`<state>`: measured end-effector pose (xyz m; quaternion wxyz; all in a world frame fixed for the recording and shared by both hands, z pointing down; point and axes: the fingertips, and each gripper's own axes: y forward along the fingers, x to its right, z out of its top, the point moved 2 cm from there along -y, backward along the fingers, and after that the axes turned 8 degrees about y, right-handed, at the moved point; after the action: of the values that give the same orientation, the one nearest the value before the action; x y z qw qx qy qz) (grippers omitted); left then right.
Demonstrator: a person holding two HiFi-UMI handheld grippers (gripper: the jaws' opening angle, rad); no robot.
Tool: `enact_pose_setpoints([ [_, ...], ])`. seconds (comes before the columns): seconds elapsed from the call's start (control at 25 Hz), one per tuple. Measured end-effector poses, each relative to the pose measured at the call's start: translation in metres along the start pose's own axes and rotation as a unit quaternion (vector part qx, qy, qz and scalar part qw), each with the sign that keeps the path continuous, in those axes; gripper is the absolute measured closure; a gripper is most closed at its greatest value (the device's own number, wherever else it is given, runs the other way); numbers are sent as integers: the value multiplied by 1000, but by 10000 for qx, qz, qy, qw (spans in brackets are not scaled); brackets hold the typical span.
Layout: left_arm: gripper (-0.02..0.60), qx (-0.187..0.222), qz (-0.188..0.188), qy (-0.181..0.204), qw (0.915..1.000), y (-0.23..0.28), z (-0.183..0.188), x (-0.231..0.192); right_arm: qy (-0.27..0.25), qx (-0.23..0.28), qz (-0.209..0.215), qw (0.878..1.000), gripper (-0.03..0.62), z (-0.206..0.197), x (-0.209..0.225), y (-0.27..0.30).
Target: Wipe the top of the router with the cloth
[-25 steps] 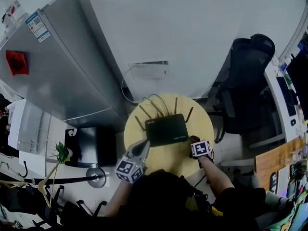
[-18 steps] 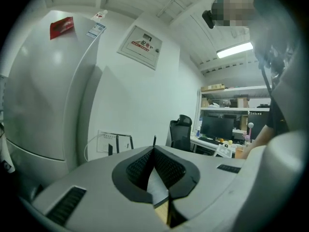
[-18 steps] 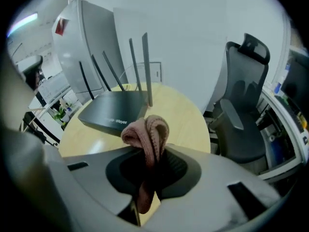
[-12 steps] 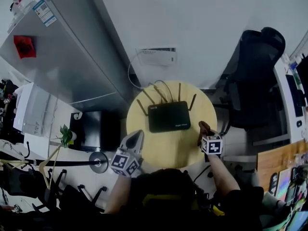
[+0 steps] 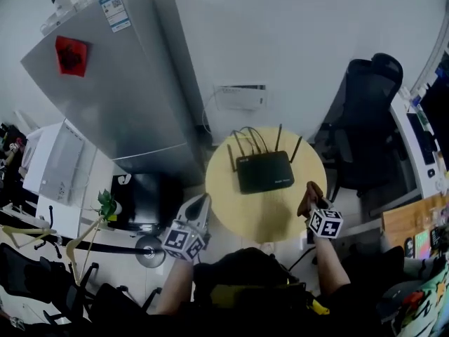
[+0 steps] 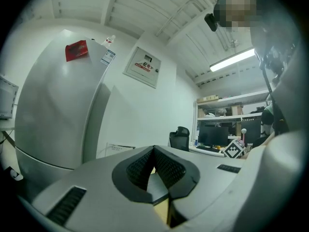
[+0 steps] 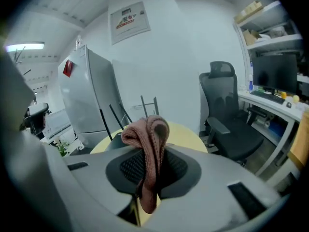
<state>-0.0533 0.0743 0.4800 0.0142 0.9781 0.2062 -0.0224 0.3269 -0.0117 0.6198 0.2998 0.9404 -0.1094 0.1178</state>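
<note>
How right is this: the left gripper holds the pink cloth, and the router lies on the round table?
Wrong gripper: the right gripper view shows the right gripper holding the pink cloth. The router does lie on the round table.

— What do the tools look like?
— The left gripper (image 5: 201,201) and right gripper (image 5: 309,203) are pale grey shells with black ribbed pads (image 6: 140,170). Each carries a marker cube (image 5: 184,244) (black-and-white squares).
— And the clothing?
— A dark top (image 5: 354,304), its sleeves ending above the forearms.
</note>
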Motion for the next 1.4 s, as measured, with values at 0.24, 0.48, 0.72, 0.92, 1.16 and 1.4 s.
enact_pose_setpoints([
  [0.24,580,147,-239,-17,9996,-69,1,-25,137,556,105,9983,531,-26,-62,-64],
  [0.48,579,319,-605,-56,9976,-123,16,-18,-238,1253,301,9914,531,-51,-148,-146],
  [0.72,580,411,-751,-202,9961,-166,24,6,-231,2052,533,9770,531,-45,-188,-212],
  [0.92,580,322,-851,-61,9958,-178,29,40,-291,2418,547,9683,533,-43,-166,-261],
  [1.16,580,452,-708,-136,9964,-166,29,82,-372,2615,562,9628,534,-41,-111,-306],
  [1.4,580,482,-304,-234,9981,-156,18,112,-535,2568,685,9626,536,-38,-81,-323],
])
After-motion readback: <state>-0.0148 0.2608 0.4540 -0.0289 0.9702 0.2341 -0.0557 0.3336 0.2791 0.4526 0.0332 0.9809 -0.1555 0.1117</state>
